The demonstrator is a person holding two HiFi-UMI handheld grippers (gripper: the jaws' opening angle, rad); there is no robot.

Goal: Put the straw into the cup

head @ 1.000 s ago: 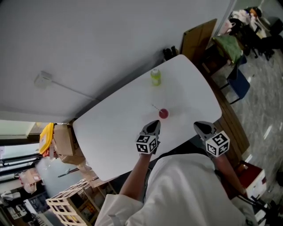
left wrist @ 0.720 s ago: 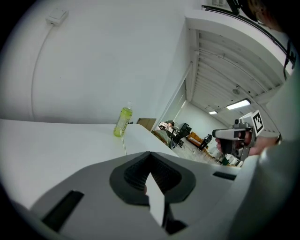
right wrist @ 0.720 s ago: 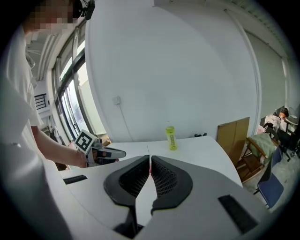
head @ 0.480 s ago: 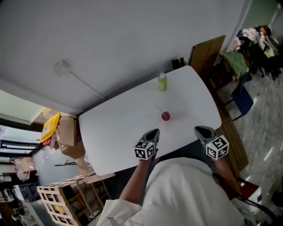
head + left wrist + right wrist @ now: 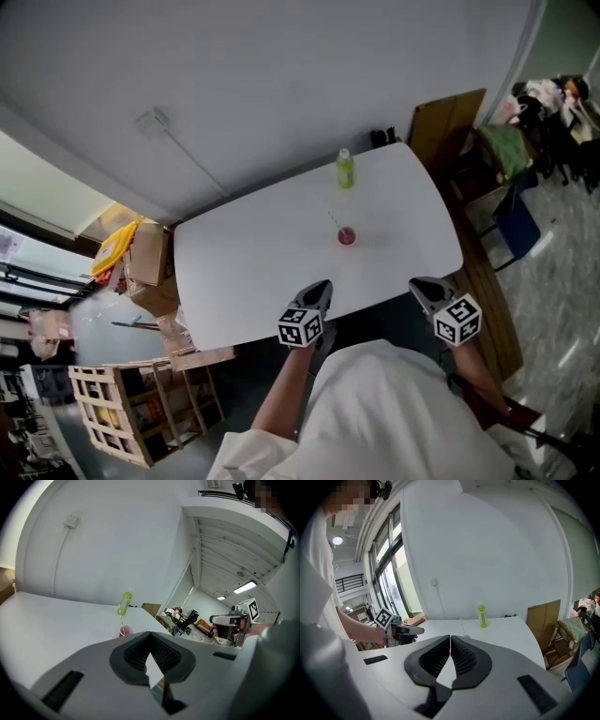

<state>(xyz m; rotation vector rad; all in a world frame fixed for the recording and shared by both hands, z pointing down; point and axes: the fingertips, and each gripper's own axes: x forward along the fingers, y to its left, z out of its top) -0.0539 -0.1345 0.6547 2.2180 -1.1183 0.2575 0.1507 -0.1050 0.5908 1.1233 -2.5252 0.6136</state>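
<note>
Both hand-held grippers hang over the near edge of the bench, short of the work. The left hand-held gripper has its jaws together at the tips with nothing between them. The right hand-held gripper is the same, closed and empty.

The cup sits out on the bench, ahead of the left hand-held gripper and a little to its right. From the right hand-held gripper it lies ahead and well off to the left. I judge the left one nearer.

The straw is a thin line that meets the cup at its near end. Its long axis runs away from me and slightly left, toward the bottle, which stands farther out, near the bench's far edge. In the left gripper view the straw seems to rise from the cup's rim. I cannot tell whether its lower end already sits inside the cup or only rests against it.

If it needs seating, I would reach forward with the left hand-held gripper, open the jaws and close them across the thin shaft, since its line nearly matches my line of reach.
</note>
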